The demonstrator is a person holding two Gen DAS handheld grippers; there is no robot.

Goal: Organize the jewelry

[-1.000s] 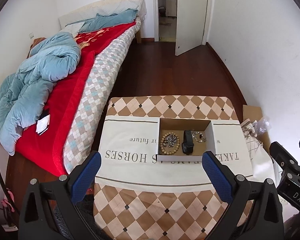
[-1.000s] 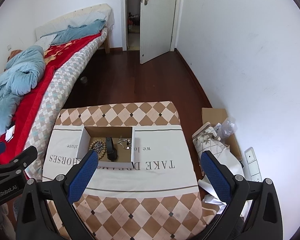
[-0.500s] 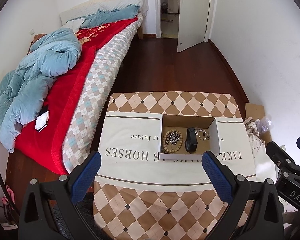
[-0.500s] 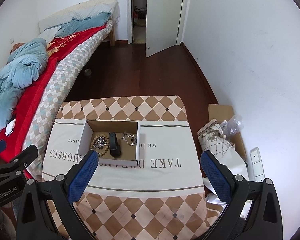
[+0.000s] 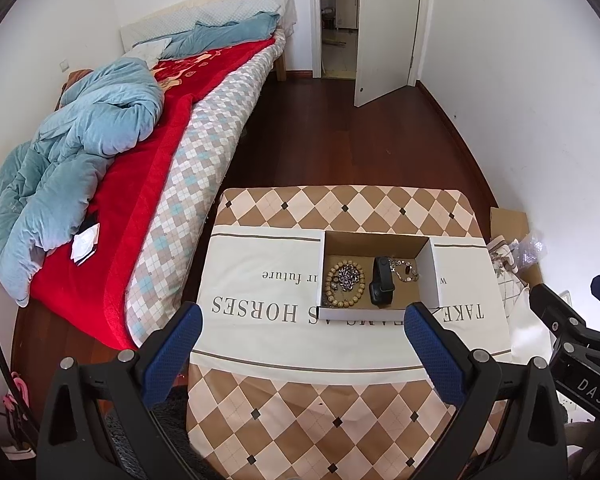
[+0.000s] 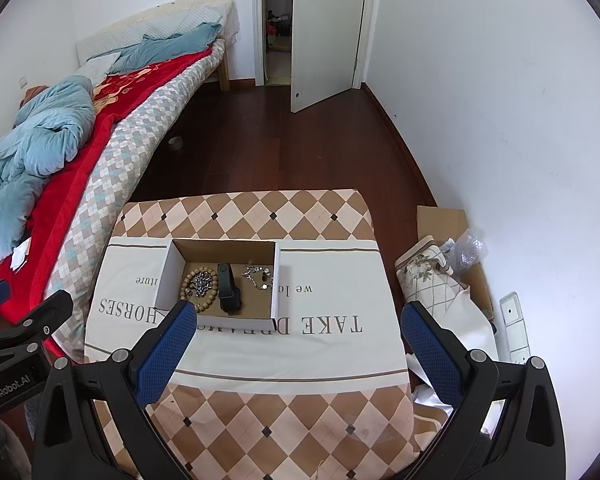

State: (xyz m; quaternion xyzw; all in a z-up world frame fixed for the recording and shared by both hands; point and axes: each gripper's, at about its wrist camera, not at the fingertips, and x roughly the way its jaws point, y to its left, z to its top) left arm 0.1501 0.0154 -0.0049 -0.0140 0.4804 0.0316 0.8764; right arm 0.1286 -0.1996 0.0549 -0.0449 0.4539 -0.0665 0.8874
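Box (image 5: 380, 312) sitting on cloth (image 5: 260, 308) approx mid-table (image 5: 340, 204), open top. Inside, L to R in left wrist view: beads (image 5: 342, 285), w/ a metal chain (image 5: 350, 276) lying within the loop; black band (image 5: 382, 285); silver chain (image 5: 406, 271) toward far R corner. Band lying between beads and silver chain; contact btw items cannot tell.

Box walls standing upright on all 4 sides; near wall hiding part of floor at front. Bare cloth showing on both sides of box and in front of it.

Left gripper (image 5: 298, 344) hovering over near table edge, jaws spread wide, holding nothing. Right gripper (image 6: 298, 344) doing likewise, spread wide, nothing btw pads; its L pad (image 6: 168, 344) overlapping box's near L corner in view, cutting off some beads.

Table edges: bed (image 5: 204, 152) running close along L side; bag (image 6: 432, 280) and cardboard (image 6: 444, 220) lying on floor at R, by wall. Cloth print partly covered by box.
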